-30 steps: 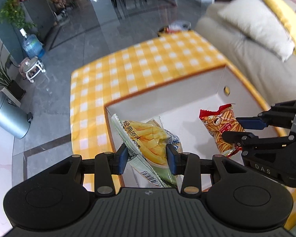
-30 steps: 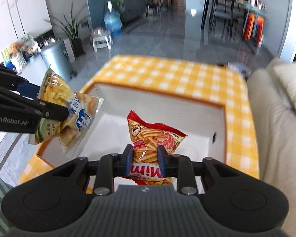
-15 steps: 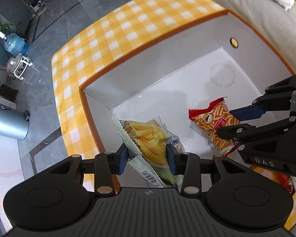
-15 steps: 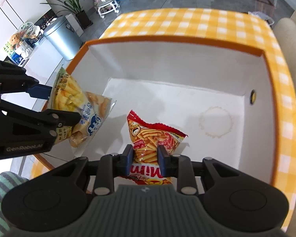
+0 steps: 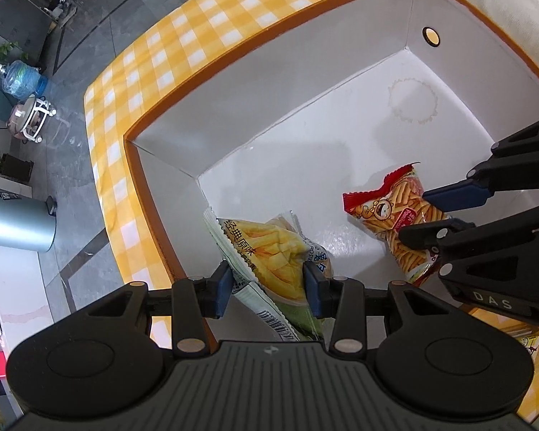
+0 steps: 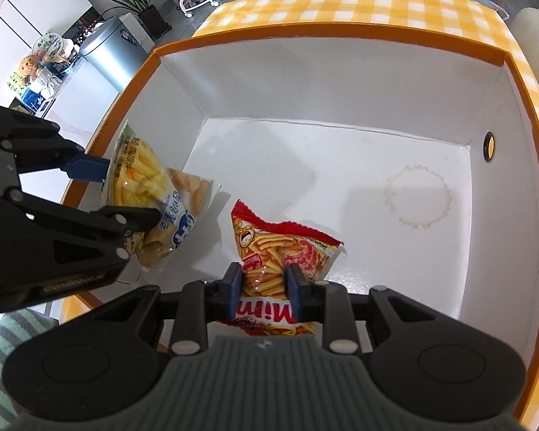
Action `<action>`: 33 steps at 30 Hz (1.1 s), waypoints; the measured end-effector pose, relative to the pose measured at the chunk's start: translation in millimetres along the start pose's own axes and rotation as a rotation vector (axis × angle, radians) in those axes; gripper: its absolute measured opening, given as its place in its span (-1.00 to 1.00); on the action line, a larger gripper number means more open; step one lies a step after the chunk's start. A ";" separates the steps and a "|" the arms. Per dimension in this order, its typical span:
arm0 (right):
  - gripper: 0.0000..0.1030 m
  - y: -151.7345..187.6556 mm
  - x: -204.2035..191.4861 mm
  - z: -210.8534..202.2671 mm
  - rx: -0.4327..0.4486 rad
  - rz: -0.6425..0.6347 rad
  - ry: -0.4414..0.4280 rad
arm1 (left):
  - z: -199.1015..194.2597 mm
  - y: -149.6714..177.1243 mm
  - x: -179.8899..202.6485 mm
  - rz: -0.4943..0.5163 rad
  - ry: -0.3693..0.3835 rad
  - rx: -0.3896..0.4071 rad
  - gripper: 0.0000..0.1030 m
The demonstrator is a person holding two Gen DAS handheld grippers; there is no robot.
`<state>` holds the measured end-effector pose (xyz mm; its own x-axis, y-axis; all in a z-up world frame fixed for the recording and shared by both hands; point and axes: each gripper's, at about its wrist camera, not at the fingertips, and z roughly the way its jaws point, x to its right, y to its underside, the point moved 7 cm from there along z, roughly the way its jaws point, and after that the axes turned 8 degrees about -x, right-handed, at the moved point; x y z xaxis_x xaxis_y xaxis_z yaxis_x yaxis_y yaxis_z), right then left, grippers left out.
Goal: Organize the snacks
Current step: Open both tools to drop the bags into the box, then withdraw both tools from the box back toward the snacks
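Observation:
My left gripper point(image 5: 267, 283) is shut on a yellow-green bag of potato sticks point(image 5: 269, 251) and holds it low inside the white box point(image 5: 305, 82), by its left wall. The same bag point(image 6: 151, 194) and gripper point(image 6: 122, 194) show at the left of the right wrist view. My right gripper point(image 6: 264, 289) is shut on a red bag of shrimp sticks point(image 6: 280, 251) and holds it just above the box floor, to the right of the other bag. It also shows in the left wrist view point(image 5: 395, 222), with the right gripper point(image 5: 434, 212) around its lower end.
The box has an orange rim point(image 6: 341, 32), a round hole in its right wall point(image 6: 489, 146) and a ring stain on the floor point(image 6: 418, 197). It stands on a yellow checked cloth point(image 5: 197, 36). A grey bin point(image 5: 14, 222) stands on the floor to the left.
Both grippers have moved forward and down over the box, carrying their bags from above the rim to deep inside, close to the floor. Both grips are unchanged.

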<state>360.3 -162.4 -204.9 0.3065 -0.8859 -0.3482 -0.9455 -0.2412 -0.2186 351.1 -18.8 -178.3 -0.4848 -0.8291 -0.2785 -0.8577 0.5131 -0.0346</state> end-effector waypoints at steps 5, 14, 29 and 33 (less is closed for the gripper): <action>-0.52 -1.5 0.1 -0.7 -0.012 -0.005 0.016 | -1.4 2.6 -2.4 -0.015 -0.003 0.023 0.02; -0.28 -5.0 -10.3 -8.3 -0.008 -0.009 0.071 | -16.5 11.2 -3.1 -0.009 -0.043 0.087 0.21; -0.06 9.1 -17.9 -62.6 0.110 0.038 0.195 | -79.5 38.6 -17.4 -0.052 -0.051 0.301 0.28; -0.06 23.7 -22.2 -86.4 0.183 0.092 0.143 | -100.3 55.9 -20.1 -0.092 -0.046 0.399 0.28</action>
<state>321.7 -182.6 -123.5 0.1892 -0.9511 -0.2442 -0.9290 -0.0928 -0.3583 295.7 4.3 -78.3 -0.3935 -0.8694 -0.2989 -0.7590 0.4906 -0.4280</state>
